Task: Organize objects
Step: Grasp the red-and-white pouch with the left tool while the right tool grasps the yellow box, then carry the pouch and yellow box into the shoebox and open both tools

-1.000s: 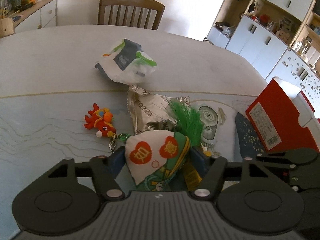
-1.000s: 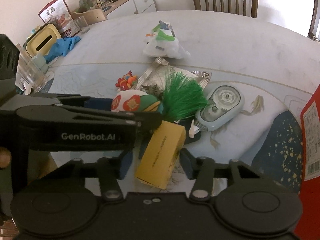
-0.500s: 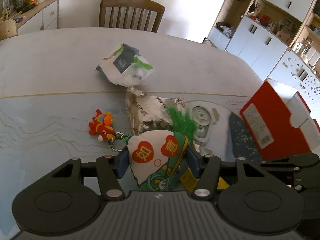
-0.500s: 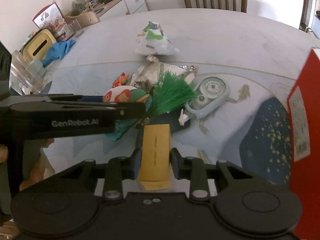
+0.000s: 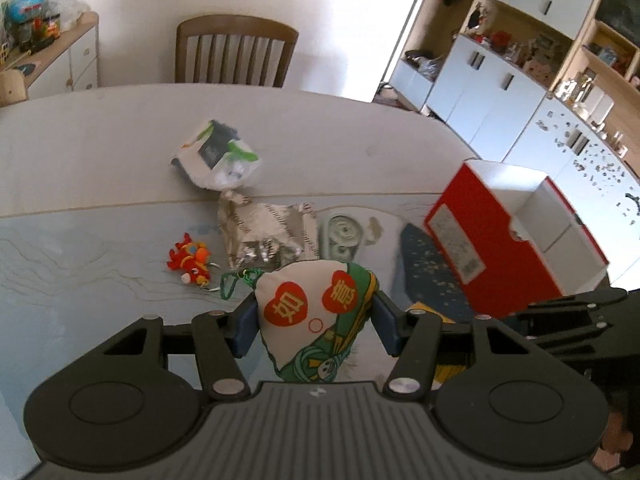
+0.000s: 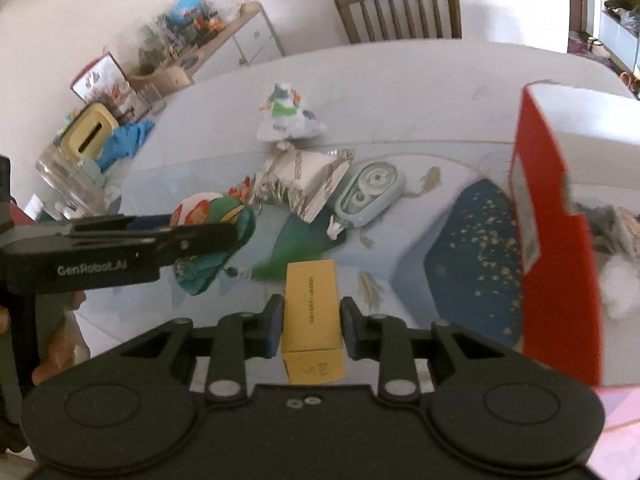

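My left gripper [image 5: 314, 320] is shut on a white and green cloth sachet [image 5: 312, 312] with red hearts, held above the table; its green tassel [image 6: 292, 248] hangs below. It also shows in the right wrist view [image 6: 212, 216]. My right gripper [image 6: 310, 320] is shut on a yellow box [image 6: 312, 320], lifted off the table. A red open box [image 5: 496, 236] stands at the right, close beside the right gripper [image 6: 556, 240].
On the table lie a silver foil packet [image 5: 268, 232], a white plastic bag [image 5: 218, 156], a red toy keychain [image 5: 190, 258], a pale green tape dispenser [image 6: 368, 192] and a dark blue speckled patch [image 6: 476, 248]. A chair [image 5: 236, 52] stands behind the table.
Both grippers have lifted with their loads. The right gripper closed on the yellow box, straightened it and moved right toward the red box. The tassel has come off the table.
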Motion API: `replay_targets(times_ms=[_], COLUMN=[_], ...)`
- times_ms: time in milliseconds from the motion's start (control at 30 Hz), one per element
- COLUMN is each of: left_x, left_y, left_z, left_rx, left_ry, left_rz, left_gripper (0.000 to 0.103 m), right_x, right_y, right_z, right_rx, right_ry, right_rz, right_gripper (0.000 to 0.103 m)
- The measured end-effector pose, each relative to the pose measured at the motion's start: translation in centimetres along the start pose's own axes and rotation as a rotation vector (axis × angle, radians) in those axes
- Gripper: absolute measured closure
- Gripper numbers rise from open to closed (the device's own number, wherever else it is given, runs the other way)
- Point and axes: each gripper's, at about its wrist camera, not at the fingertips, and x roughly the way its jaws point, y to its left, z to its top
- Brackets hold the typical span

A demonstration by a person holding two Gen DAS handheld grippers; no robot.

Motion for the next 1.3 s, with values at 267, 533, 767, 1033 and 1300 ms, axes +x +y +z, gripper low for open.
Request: replay_targets(times_ms=[267,533,767,1033,1300], left_x=[-2.6,-4.1,-3.7,-2.2,-0.6], left_y=[-2.6,-6.9,-11.5,-17.6,-24.0], left_z=[0.3,2.1,4.1,6.6,9.3], left_rx=[0.024,0.071,0.139,0.224,0.297], left_ry=[0.014,0.0,-0.025,-0.049,-0.091], left_rz=[-0.018,-0.049,-0.072,-0.109,-0.134], left_gripper=[0.045,0.045,0.045,0.045,0.045], right_x=[-4.4,-8.6,-11.8,-15.0,-17.0], right_y=[-1.4,-3.6,-7.2,-13.1,-19.0], right_z=[0.0,0.4,0.7,0.9,1.1], right_rx=[0.027,0.034,0.051,0.094,0.129], right_ry=[-0.068,-0.143,-0.209,-0.265,-0.304], right_rz=[0.001,-0.021,-0.071,-0.14,-0.194], right_gripper=[0.075,0.075,0.075,0.075,0.075])
